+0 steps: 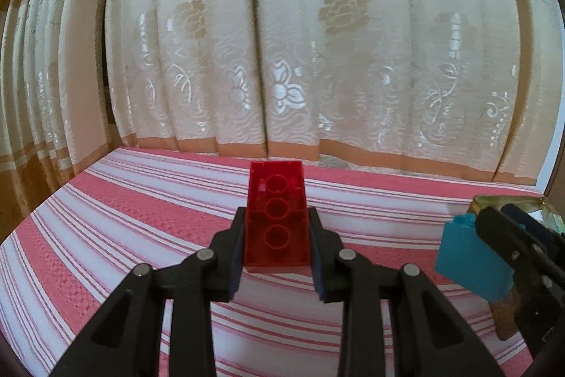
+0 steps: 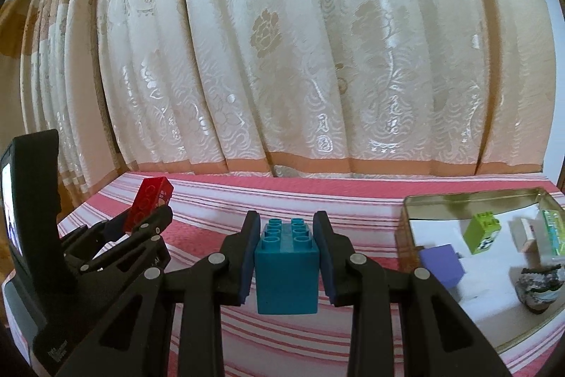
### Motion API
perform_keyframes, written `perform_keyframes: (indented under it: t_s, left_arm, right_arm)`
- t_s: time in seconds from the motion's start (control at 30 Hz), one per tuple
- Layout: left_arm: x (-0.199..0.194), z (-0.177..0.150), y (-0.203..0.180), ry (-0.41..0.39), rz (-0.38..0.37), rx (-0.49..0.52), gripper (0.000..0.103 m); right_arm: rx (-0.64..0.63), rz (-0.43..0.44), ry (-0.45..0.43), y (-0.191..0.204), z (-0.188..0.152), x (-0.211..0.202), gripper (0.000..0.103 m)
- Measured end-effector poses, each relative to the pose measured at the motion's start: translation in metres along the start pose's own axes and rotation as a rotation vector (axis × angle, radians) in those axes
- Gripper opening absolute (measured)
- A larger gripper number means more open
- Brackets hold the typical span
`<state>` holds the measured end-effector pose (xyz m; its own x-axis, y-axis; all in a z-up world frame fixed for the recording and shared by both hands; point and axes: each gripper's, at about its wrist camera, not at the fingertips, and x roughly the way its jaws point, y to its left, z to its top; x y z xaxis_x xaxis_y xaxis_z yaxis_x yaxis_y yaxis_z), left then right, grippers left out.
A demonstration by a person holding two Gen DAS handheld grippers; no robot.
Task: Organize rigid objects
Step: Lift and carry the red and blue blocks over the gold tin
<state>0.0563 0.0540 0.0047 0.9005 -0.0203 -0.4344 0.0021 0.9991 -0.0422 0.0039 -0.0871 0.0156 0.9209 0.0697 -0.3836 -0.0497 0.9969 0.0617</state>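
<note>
— Two bricks were in the air at once. The left gripper [image 1: 277, 235] pinched a red brick [image 1: 276, 216] by its long sides, hollow underside turned up toward the camera, its far end poking out past the fingertips. The right gripper [image 2: 286, 248] was clamped on a teal brick [image 2: 286, 271], studs up.

— Where did they belong?

— I'd say in the metal tin [image 2: 402, 228], over on the right of the striped cloth [image 2: 353, 200]. It already held a green block [image 2: 482, 232], a purple cube [image 2: 443, 264] and some odds and ends.

— How would you do it well?

— Take the teal one in first, low, over a bare patch of the white floor, and only then loosen the grip. The red brick is held by its near end, so it could pivot.

— And the hands?

— Both grippers were angled slightly down, side by side above the cloth, left of the tin.
</note>
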Motion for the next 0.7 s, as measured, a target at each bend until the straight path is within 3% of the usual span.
perform_keyframes:
  t_s: [0.7]
  left_arm:
    - [-0.026, -0.002, -0.066, -0.039, -0.049, 0.043, 0.03]
  right_arm:
    - [0.033, -0.051, -0.069, -0.052, 0.002, -0.041, 0.034]
